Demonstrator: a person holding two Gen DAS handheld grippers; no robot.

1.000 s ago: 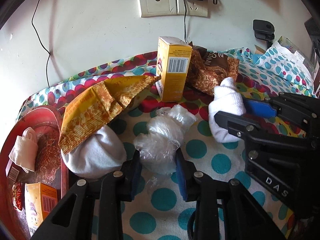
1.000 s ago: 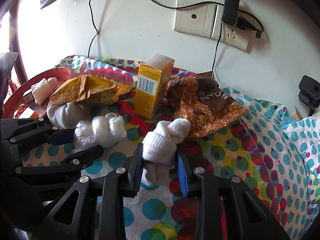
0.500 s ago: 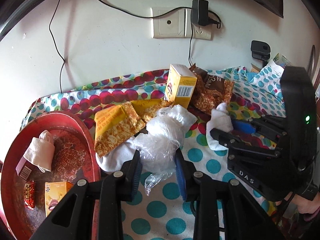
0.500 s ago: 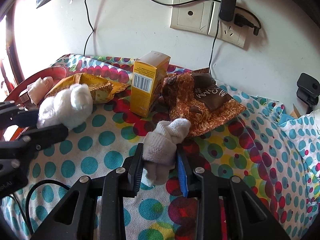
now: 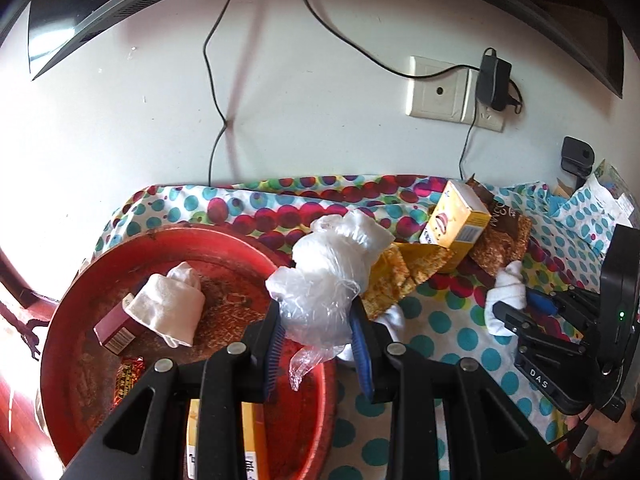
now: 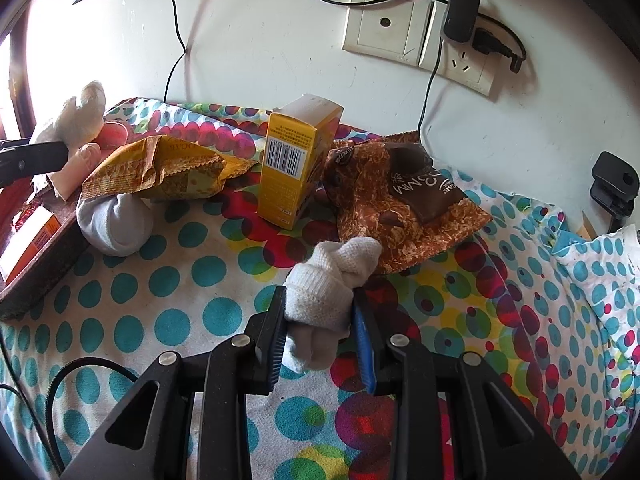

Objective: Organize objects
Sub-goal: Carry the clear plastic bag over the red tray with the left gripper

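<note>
Holding two soft bundles at once, we logged the left gripper (image 5: 316,336) clamped on a crumpled plastic bag (image 5: 328,276), carried above the near rim of the red basin (image 5: 80,292), and the right gripper (image 6: 320,332) clamped on a rolled white sock (image 6: 332,288), just over the dotted cloth (image 6: 180,288). Risks, as we judged them: the bag was slippery and only lightly pinched, with a loose tail hanging below the left pads, so it could slide out short of the basin; the sock could unroll between the right pads. Items ahead of the left gripper, inside the basin: a folded white cloth (image 5: 168,308), a small maroon box (image 5: 114,330). Items ahead of the right gripper: yellow carton (image 6: 298,160) standing upright, brown snack packet (image 6: 404,204) beyond-right, yellow snack packet (image 6: 160,172) resting on a grey sock ball (image 6: 116,224) beyond-left. We saw nothing blocking the basin.
</note>
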